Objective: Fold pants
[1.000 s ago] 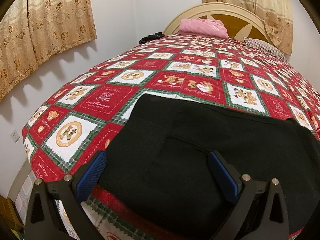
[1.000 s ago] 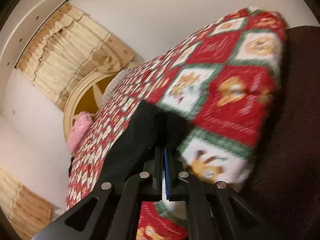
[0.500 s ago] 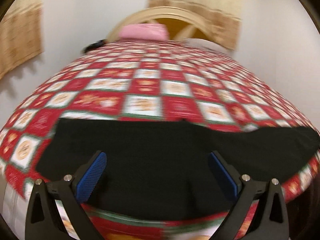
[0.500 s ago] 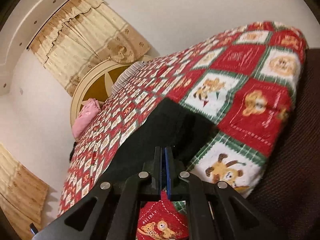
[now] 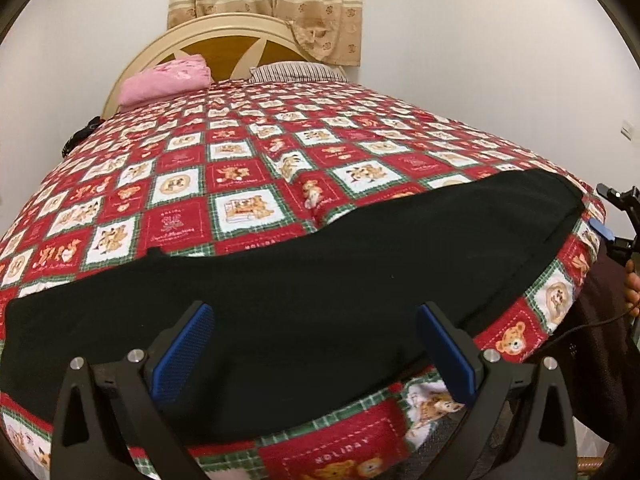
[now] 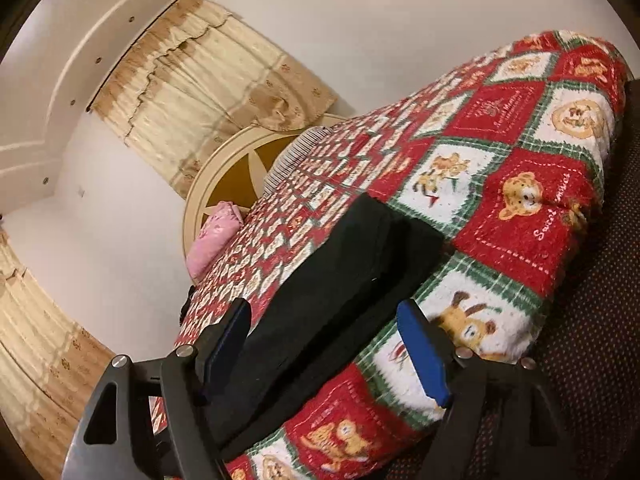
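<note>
Pants (image 5: 320,292) lie flat across bed quilt (image 5: 240,168).

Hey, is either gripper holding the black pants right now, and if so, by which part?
Neither. The left gripper is open above the black pants, pinching nothing. The right gripper is opening at one end of the pants, its fingers clear of the cloth.

"HOLIDAY" stitched on the quilt's (image 5: 344,454) red front-edge square.
</note>
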A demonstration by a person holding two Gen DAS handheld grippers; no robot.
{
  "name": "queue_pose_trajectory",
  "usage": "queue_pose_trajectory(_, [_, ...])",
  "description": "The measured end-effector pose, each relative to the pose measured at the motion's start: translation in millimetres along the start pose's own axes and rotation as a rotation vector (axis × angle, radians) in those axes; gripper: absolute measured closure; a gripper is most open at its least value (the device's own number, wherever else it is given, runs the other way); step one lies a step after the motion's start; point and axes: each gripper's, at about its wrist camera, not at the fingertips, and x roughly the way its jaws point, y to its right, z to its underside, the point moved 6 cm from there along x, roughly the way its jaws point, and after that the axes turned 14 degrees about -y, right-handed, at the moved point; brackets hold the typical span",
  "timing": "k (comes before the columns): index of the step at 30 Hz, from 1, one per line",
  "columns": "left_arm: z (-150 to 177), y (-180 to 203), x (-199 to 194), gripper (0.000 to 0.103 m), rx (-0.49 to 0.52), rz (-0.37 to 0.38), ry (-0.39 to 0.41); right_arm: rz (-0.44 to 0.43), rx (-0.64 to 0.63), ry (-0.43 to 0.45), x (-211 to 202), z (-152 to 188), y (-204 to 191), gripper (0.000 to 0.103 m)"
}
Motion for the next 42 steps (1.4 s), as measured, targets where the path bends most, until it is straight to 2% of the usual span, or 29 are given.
queue_pose_trajectory(3, [12.2, -10.2, -2.2, 0.000, -0.060, 0.020, -0.019, -0.035, -0.063, -0.036, 7.1, 8.5, -20.2, 0.026])
queue_pose_trajectory(6, [27.7, -10.6, -5.4, 0.000, -0.100, 0.083, -0.035, -0.027, -0.106, -0.050, 17.7, 15.5, -34.0, 0.026])
queue_pose_trajectory(10, [28.2, 5.6, -11.6, 0.000, -0.013, 0.048, 0.011, 0.001, -0.119, -0.062, 26.7, 17.5, -35.8, 0.026])
queue_pose_trajectory(13, [19.5, 14.6, -9.4, 0.000, 0.038, 0.034, 0.027, 0.010, -0.070, -0.050, 20.0, 14.8, -20.8, 0.027])
queue_pose_trajectory(17, [11.7, 33.6, 7.1, 0.000, 0.094, 0.087, -0.024, 0.012, 0.015, 0.007, 1.0, 5.6, 3.7, 0.030])
queue_pose_trajectory(22, [5.8, 59.6, 16.3, 0.000, 0.167, 0.064, -0.021, 0.018, 0.073, 0.028, -8.6, -2.1, 29.6, 0.036])
queue_pose_trajectory(26, [3.6, 69.2, 26.1, 0.000, 0.219, -0.001, -0.019, 0.040, 0.039, 0.009, -0.1, -8.1, 28.8, 0.036])
queue_pose_trajectory(30, [1.2, 67.1, 36.3, 0.000, 0.209, -0.029, -0.028, 0.063, 0.014, 0.003, 11.7, -20.2, 25.6, 0.039])
queue_pose_trajectory(32, [1.7, 65.2, 39.5, 0.000, 0.200, -0.038, -0.032, 0.139, -0.005, 0.005, 17.3, -24.3, 28.5, 0.053])
queue_pose_trajectory(33, [2.8, 65.0, 40.6, 0.000, 0.198, -0.042, -0.033, 0.188, -0.023, 0.005, 19.6, -26.7, 29.0, 0.055])
queue_pose_trajectory(38, [6.5, 63.3, 50.7, 0.000, 0.180, -0.054, -0.055, 0.227, -0.067, 0.020, 27.6, -36.9, 24.2, 0.058])
queue_pose_trajectory(39, [4.8, 61.8, 50.7, 0.000, 0.172, -0.053, -0.050, 0.223, -0.066, 0.020, 28.6, -37.6, 23.8, 0.066])
queue_pose_trajectory(40, [2.3, 60.1, 51.0, 0.001, 0.161, -0.049, -0.048, 0.218, -0.072, 0.015, 30.7, -38.9, 22.9, 0.095])
queue_pose_trajectory(41, [-0.7, 58.0, 52.0, 0.004, 0.148, -0.039, -0.049, 0.224, -0.084, -0.001, 34.0, -40.2, 21.9, 0.100])
queue_pose_trajectory(42, [-3.5, 56.5, 54.1, 0.017, 0.134, -0.020, -0.060, 0.239, -0.090, -0.007, 36.2, -41.8, 21.8, 0.100])
